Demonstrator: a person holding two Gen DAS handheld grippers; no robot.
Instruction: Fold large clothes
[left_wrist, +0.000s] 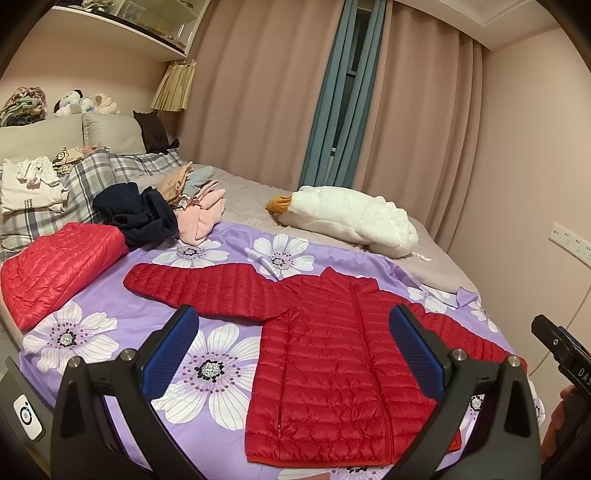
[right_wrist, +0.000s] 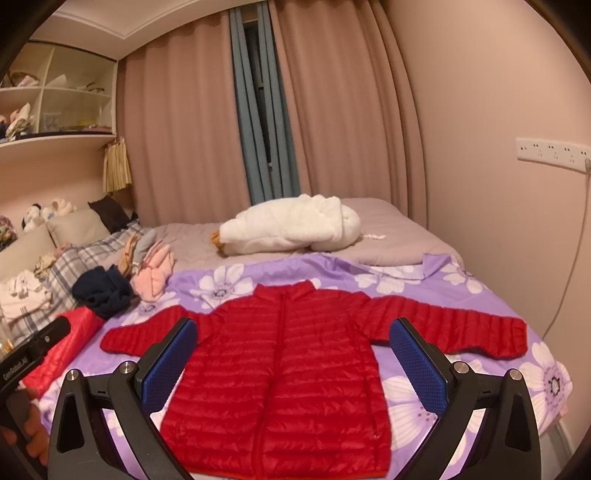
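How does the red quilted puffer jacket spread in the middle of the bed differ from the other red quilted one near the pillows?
The red quilted puffer jacket in the middle lies flat and open, zipped front up, both sleeves stretched sideways; the red quilted jacket near the pillows is folded into a compact bundle, no sleeves showing. The spread one sits centred on the purple floral sheet, the folded one at its edge. Both share colour and quilting.

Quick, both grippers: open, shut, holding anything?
Left hand-held gripper: open, empty, above the red jacket.
Right hand-held gripper: open, empty, above the same jacket.
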